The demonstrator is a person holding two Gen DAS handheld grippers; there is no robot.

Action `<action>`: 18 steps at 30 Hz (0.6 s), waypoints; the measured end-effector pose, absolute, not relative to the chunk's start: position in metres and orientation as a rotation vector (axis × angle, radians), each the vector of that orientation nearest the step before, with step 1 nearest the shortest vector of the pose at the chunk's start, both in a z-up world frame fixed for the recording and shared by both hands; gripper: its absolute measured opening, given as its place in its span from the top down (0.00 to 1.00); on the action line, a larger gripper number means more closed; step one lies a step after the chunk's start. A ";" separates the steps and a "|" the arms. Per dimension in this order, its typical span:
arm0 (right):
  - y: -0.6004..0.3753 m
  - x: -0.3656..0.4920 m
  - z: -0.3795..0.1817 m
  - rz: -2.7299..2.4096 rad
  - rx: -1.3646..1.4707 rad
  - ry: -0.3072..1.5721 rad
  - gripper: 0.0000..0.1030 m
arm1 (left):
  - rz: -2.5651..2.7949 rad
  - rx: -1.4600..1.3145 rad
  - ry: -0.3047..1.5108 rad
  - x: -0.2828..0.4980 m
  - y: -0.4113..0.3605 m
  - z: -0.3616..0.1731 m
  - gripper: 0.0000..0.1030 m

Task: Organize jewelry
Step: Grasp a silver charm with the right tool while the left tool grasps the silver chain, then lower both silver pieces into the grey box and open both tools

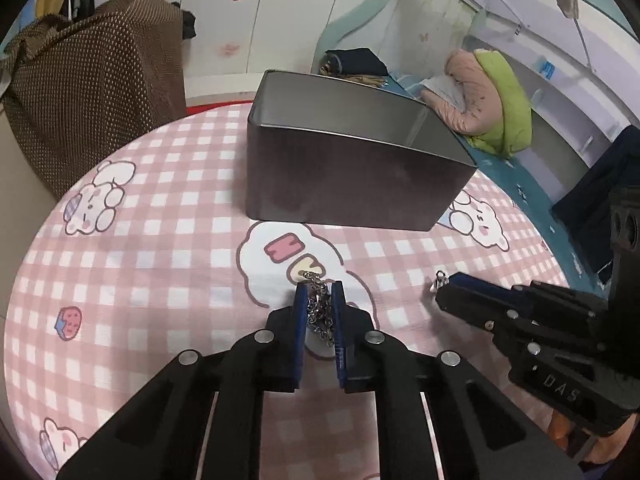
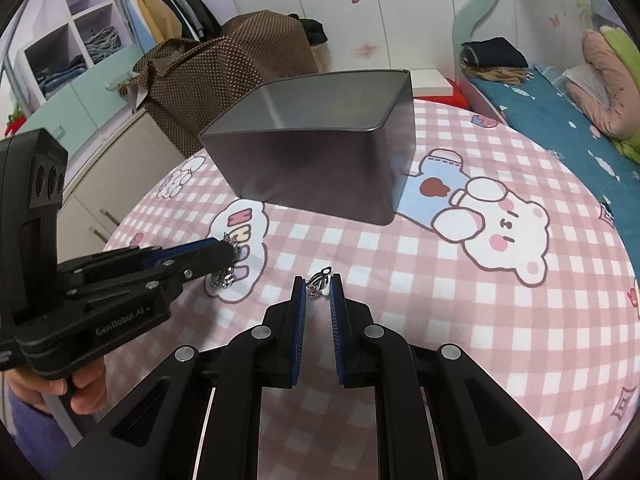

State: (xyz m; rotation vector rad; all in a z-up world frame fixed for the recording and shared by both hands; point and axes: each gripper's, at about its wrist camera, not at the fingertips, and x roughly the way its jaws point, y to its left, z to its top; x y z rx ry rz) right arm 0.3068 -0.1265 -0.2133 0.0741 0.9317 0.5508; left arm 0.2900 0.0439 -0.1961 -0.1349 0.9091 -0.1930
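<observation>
A dark grey open tin box [image 1: 352, 168] stands on the pink checked tablecloth [image 1: 160, 248]; it also shows in the right wrist view [image 2: 316, 160]. My left gripper [image 1: 319, 294] is shut on a silver chain [image 1: 318, 306], held just above the cloth; the chain dangles below its fingers in the right wrist view [image 2: 224, 278]. My right gripper [image 2: 319, 290] is shut on a small silver earring [image 2: 320, 282], and in the left wrist view the earring [image 1: 439, 280] pokes out at its tip. Both grippers are in front of the box.
A brown dotted bag [image 1: 92, 92] sits behind the table on the left. A bed with a blue sheet [image 2: 560, 104] and a pink and green quilt [image 1: 492, 96] lies to the right. Shelves with clothes [image 2: 80, 40] stand at far left.
</observation>
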 end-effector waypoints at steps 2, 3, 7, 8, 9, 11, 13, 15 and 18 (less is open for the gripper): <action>-0.128 0.307 -0.209 0.551 0.077 0.922 0.87 | -0.210 -0.143 0.905 0.289 0.044 -0.194 0.95; -0.128 0.307 -0.207 0.551 0.077 0.917 0.87 | -0.230 -0.163 0.902 0.288 0.046 -0.192 0.95; -0.131 0.307 -0.194 0.551 0.077 0.887 0.88 | -0.269 -0.187 0.858 0.280 0.052 -0.173 0.95; -0.132 0.307 -0.189 0.549 0.076 0.877 0.87 | -0.278 -0.194 0.849 0.278 0.055 -0.169 0.95; -0.133 0.307 -0.186 0.549 0.076 0.871 0.87 | -0.288 -0.199 0.831 0.276 0.058 -0.162 0.95; -0.134 0.308 -0.178 0.549 0.074 0.852 0.88 | -0.301 -0.215 0.803 0.273 0.063 -0.149 0.95; -0.135 0.309 -0.168 0.550 0.074 0.831 0.88 | -0.325 -0.231 0.770 0.271 0.067 -0.134 0.95; -0.136 0.310 -0.158 0.550 0.075 0.811 0.88 | -0.334 -0.232 0.739 0.272 0.069 -0.119 0.95; -0.135 0.315 -0.144 0.551 0.074 0.779 0.88 | -0.337 -0.221 0.696 0.277 0.071 -0.098 0.95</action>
